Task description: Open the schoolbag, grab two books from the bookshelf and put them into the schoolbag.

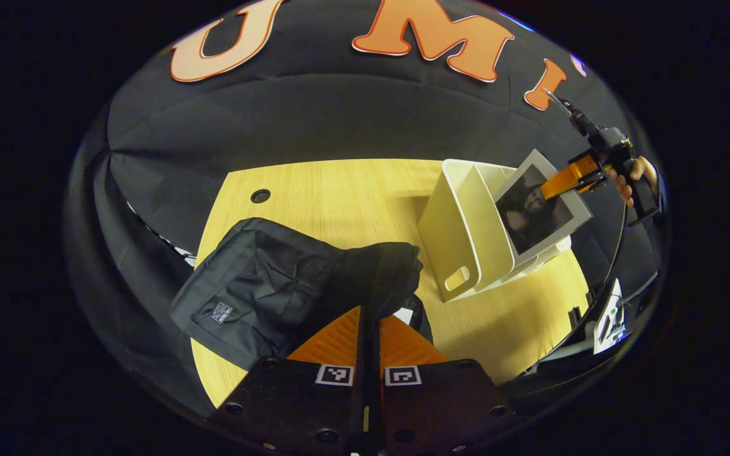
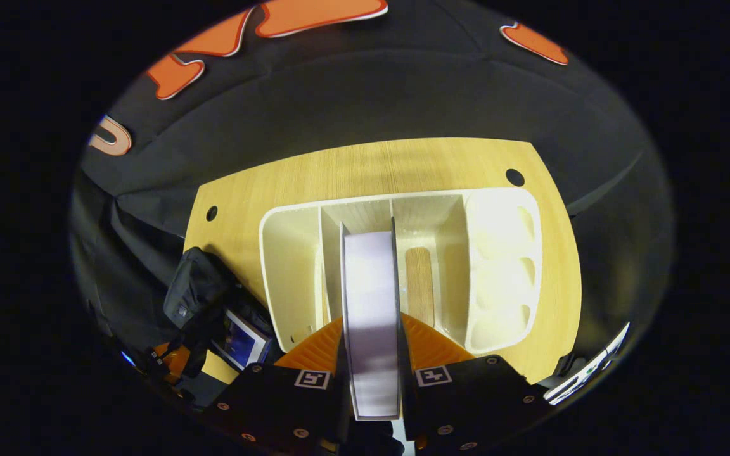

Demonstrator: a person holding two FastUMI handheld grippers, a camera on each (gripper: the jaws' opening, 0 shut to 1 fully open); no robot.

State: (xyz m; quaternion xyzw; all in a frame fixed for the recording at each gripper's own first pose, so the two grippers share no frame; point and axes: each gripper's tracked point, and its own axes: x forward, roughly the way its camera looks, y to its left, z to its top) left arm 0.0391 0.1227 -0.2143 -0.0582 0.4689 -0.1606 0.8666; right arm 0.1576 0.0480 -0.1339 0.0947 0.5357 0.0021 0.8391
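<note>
A black schoolbag (image 1: 263,285) lies on the wooden table, left of a white bookshelf (image 1: 460,234). My left gripper (image 1: 370,329) is shut on the raised edge of the bag's opening. In the right gripper view the bag (image 2: 191,291) gapes, and a blue-covered book (image 2: 238,342) lies inside it. My right gripper (image 2: 371,335) is shut on a second book (image 2: 370,285), held spine-up over the middle slots of the bookshelf (image 2: 498,253). From the left gripper view, that book (image 1: 533,212) shows a dark picture cover and hangs tilted above the shelf, with the right gripper (image 1: 564,180) on its top corner.
The table (image 1: 339,190) has a round hole (image 1: 260,196) at the far left and another (image 2: 515,177) behind the shelf. A hand (image 1: 634,177) holds the right gripper's handle. A cable and a white device (image 1: 609,316) sit off the table's right edge.
</note>
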